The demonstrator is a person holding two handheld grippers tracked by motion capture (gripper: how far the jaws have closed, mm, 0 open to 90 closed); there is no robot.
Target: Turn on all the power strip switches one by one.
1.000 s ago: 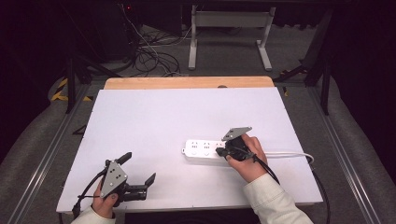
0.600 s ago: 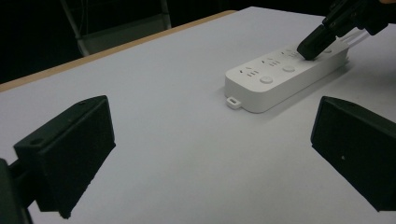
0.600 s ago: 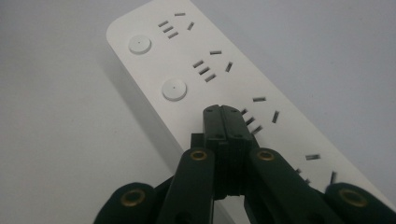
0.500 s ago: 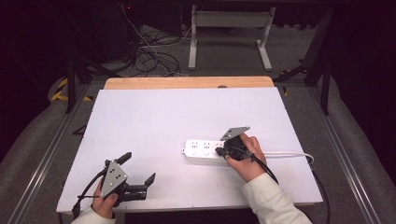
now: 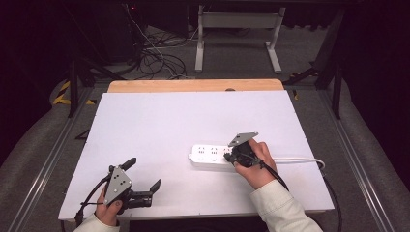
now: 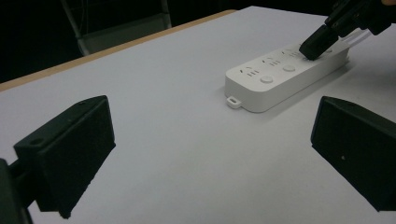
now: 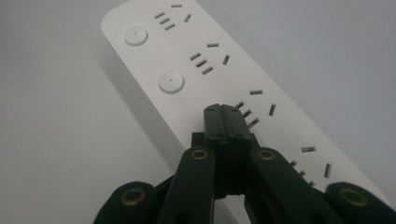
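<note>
A white power strip (image 5: 208, 155) lies flat on the white table (image 5: 193, 116), right of centre, and its cable (image 5: 296, 159) runs off to the right. In the right gripper view the strip (image 7: 196, 60) shows several sockets and two round buttons. My right gripper (image 7: 223, 112) is shut with nothing between its jaws, and its tips rest on the strip's top beside the third socket. It appears in the high view (image 5: 228, 157) and in the left gripper view (image 6: 310, 49) too. My left gripper (image 5: 143, 174) is held open near the front left edge, facing the strip (image 6: 280, 74), its jaws empty.
A wooden strip (image 5: 193, 85) borders the table's far edge. Beyond it are a metal stand (image 5: 237, 43) and loose cables on the floor (image 5: 154, 58). Metal rails run along both sides of the table.
</note>
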